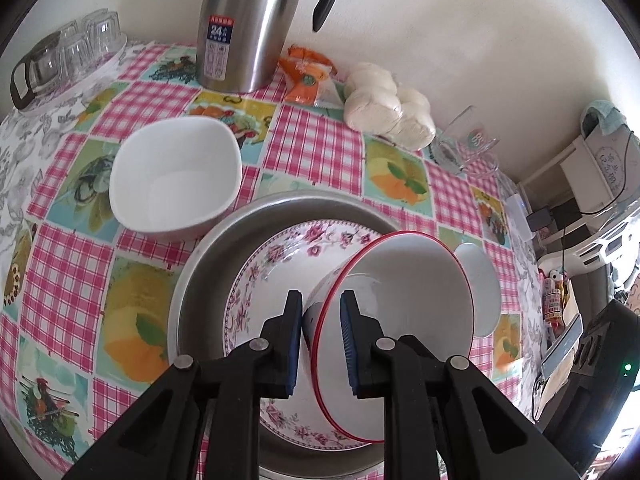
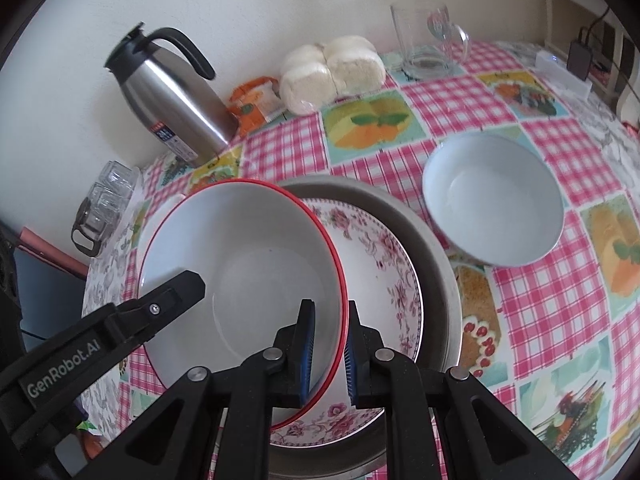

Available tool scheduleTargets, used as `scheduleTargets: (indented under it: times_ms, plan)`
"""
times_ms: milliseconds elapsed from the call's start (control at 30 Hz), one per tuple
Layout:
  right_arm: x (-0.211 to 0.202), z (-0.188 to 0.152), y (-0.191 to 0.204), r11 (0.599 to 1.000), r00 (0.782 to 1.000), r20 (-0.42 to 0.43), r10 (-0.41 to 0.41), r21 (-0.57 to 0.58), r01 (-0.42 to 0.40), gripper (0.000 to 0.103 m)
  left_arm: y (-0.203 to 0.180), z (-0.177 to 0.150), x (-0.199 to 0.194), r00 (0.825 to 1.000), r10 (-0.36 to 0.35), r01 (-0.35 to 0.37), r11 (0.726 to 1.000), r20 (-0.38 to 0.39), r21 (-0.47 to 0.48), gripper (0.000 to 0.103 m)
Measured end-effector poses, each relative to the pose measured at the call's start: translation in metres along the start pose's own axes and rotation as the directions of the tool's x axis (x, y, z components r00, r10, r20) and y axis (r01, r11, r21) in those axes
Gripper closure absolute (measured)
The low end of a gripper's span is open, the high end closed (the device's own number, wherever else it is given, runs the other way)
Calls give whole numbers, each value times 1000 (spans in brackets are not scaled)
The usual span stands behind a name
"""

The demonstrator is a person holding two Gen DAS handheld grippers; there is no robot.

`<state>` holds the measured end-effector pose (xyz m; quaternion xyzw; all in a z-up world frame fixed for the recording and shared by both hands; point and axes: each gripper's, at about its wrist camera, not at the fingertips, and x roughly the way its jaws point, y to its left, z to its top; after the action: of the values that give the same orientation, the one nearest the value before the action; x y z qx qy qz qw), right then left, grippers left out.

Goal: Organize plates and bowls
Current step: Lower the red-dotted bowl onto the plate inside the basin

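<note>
a steel flask (image 1: 256, 20), wrapped buns (image 1: 386, 110) and a square white bowl (image 1: 176, 178) stand on the far worktop (image 1: 312, 148). my left claw (image 1: 320, 344) and right claw (image 2: 329, 354) each pinch the red-rimmed bowl (image 2: 240, 264) by its rim, tilted over the floral plate (image 2: 392, 280) in the metal pan (image 1: 200, 264). the pan's near edge is cut off.

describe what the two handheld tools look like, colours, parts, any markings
Both tools are black plastic. The left tool and right tool each have angular linkage arms joined by round silver pins, ending in two flat fingers with ribbed blue pads. In the right wrist view, the left tool's side carries white "GenRobot.AI" lettering and a small screw. No cables, sleeves or hands show.
</note>
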<state>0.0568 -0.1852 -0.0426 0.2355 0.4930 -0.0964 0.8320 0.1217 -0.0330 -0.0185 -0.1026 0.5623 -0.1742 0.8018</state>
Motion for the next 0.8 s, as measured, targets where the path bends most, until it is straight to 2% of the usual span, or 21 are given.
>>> scheduleTargets:
  times_ms: [267,800]
  plan:
    - [10,0,-2,1000,1000,-21,-11,4,11,88,4,0,11,999,12,-12,1000,-31,-13,84]
    - [16,0,2,1000,999,-36,-11,-5,11,86,10,4,17,999,6,-7,999,-45,-38,84]
